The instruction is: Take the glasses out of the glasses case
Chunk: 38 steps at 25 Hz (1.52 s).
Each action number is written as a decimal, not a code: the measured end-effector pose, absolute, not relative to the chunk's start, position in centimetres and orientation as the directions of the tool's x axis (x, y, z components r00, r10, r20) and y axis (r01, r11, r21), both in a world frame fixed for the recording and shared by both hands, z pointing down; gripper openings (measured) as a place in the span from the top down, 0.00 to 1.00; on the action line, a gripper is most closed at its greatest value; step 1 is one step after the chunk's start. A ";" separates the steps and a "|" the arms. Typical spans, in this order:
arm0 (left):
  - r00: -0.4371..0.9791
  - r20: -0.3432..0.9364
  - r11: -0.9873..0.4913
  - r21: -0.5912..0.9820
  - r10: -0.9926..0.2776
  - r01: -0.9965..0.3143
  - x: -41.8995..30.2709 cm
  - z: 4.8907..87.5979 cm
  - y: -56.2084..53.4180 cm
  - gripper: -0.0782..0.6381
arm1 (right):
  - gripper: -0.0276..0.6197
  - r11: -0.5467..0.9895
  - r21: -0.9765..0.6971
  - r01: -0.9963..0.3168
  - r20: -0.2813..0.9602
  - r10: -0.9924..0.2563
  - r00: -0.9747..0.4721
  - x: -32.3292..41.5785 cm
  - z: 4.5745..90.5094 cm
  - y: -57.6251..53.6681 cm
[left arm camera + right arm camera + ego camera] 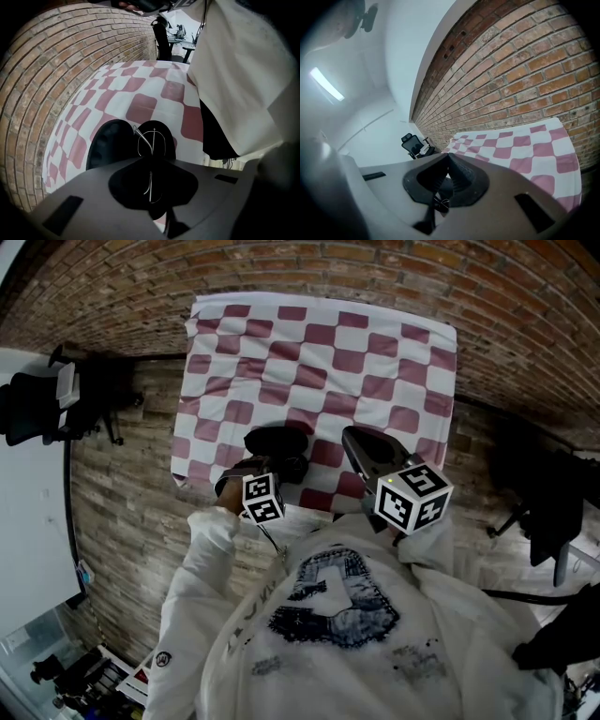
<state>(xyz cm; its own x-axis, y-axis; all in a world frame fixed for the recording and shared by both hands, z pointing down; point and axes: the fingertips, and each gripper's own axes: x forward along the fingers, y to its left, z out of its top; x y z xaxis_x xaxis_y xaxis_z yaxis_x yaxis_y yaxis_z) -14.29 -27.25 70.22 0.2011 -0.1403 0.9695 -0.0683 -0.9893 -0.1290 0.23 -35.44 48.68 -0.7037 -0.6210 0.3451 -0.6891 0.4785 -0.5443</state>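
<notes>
Left gripper [151, 163] pinched the glasses [152, 139] in the open case [110, 145]; right gripper [447, 158] sat clenched, empty. Next: a clean lift.

Maroon-and-white checked cloth [375, 343], black glasses case [277, 442]

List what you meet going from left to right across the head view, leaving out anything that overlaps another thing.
black office chair → glasses case → right gripper → second dark chair
</notes>
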 end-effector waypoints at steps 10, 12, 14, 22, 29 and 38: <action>0.204 0.957 -0.978 -0.194 -0.206 -0.077 -14.7 68.8 -27.8 0.85 | 0.94 0.478 -0.537 -0.695 0.339 -0.632 -0.697 0.3 48.3 -33.7; 0.210 0.951 -0.973 -0.212 -0.227 -0.093 -14.8 68.4 -28.1 0.85 | 0.94 0.478 -0.533 -0.698 0.335 -0.638 -0.693 0.4 48.0 -33.3; 0.219 0.944 -0.967 -0.229 -0.249 -0.112 -14.8 67.7 -28.3 0.85 | 0.94 0.480 -0.529 -0.700 0.332 -0.642 -0.691 0.4 47.8 -32.7; 0.237 0.916 -0.944 -0.298 -0.325 -0.142 -14.9 65.4 -27.5 0.85 | 0.94 0.488 -0.516 -0.704 0.313 -0.658 -0.685 0.1 46.7 -29.7; 0.272 0.869 -0.904 -0.358 -0.414 -0.235 -14.9 61.7 -26.0 0.85 | 0.94 0.491 -0.507 -0.708 0.294 -0.674 -0.678 -0.5 45.4 -25.7; 0.325 0.774 -0.813 -0.388 -0.543 -0.435 -15.4 57.1 -21.3 0.85 | 0.93 0.508 -0.495 -0.705 0.274 -0.679 -0.681 -1.5 44.4 -19.1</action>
<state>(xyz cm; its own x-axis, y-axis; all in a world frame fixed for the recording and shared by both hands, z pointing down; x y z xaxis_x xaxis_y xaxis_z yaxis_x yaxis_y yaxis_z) -15.38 -21.33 57.14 0.3248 -0.5434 0.7741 -0.4350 -0.8126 -0.3879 -1.54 -19.10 44.40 -0.6811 -0.6790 0.2740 -0.7052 0.5076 -0.4951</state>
